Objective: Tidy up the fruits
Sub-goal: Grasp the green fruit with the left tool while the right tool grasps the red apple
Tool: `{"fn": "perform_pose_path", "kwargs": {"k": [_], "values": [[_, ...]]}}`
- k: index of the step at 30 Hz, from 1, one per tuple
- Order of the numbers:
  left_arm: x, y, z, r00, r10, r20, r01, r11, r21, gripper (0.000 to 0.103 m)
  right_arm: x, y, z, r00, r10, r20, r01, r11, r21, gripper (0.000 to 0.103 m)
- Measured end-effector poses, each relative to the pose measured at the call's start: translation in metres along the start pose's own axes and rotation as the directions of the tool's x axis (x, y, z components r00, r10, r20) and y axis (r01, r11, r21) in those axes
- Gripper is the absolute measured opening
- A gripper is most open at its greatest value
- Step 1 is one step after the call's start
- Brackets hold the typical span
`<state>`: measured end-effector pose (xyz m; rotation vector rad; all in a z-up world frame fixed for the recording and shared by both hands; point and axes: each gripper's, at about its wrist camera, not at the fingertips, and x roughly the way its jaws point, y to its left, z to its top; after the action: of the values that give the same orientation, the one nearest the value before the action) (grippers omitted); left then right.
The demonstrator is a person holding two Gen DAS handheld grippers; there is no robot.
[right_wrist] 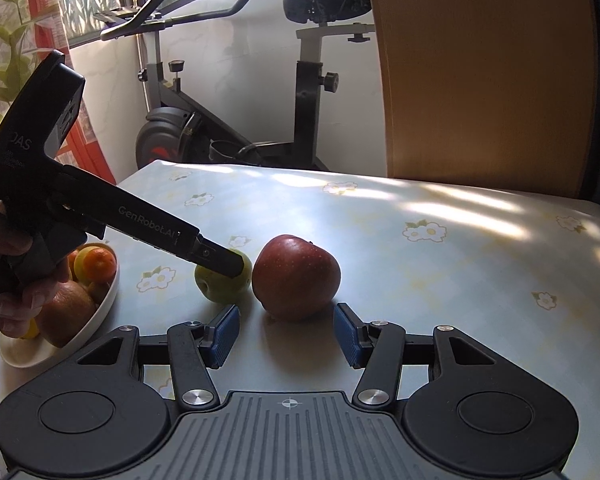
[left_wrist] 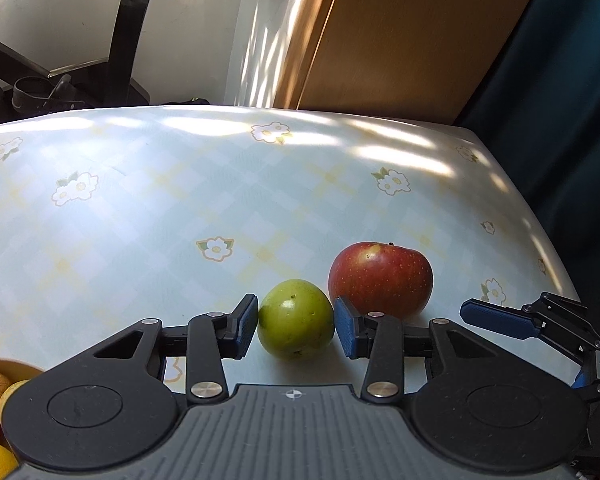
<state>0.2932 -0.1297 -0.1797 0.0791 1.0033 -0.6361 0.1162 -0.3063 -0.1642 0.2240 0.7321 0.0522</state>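
A green apple (left_wrist: pixel 296 319) sits on the flowered tablecloth, with a red apple (left_wrist: pixel 381 278) just behind it to the right. My left gripper (left_wrist: pixel 296 330) has its blue pads on both sides of the green apple, touching or nearly touching it. In the right wrist view the green apple (right_wrist: pixel 216 286) is partly hidden by the left gripper's finger, and the red apple (right_wrist: pixel 296 278) stands just beyond my right gripper (right_wrist: pixel 286 336), which is open and empty. A white fruit bowl (right_wrist: pixel 100 312) holds oranges, a lemon and brown fruits at the left.
The right gripper's finger (left_wrist: pixel 496 318) reaches in at the right of the left wrist view. The bowl's edge (left_wrist: pixel 4 364) shows at lower left. An exercise bike (right_wrist: pixel 236 120) and a wooden panel (right_wrist: pixel 480 80) stand behind the table. The table edge (left_wrist: pixel 540 208) curves down the right.
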Motion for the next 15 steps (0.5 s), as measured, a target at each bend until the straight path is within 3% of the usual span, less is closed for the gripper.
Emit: {"fn": "perform_pose_path", "kwargs": {"k": [6,15], "values": [[-0.009,0.000,-0.009,0.999,-0.008,-0.046,0.009,0.999,0.039,0.044,0.003,0.005,-0.005,1.000,0.020,-0.021,-0.020,1.000,0.009,0.049],[-0.018,0.012,-0.022,0.994,-0.052,-0.094,0.053,0.999,0.005,0.044,0.016,0.030,-0.014,0.996,0.064,-0.066,-0.065,0.998,-0.019,0.049]]}}
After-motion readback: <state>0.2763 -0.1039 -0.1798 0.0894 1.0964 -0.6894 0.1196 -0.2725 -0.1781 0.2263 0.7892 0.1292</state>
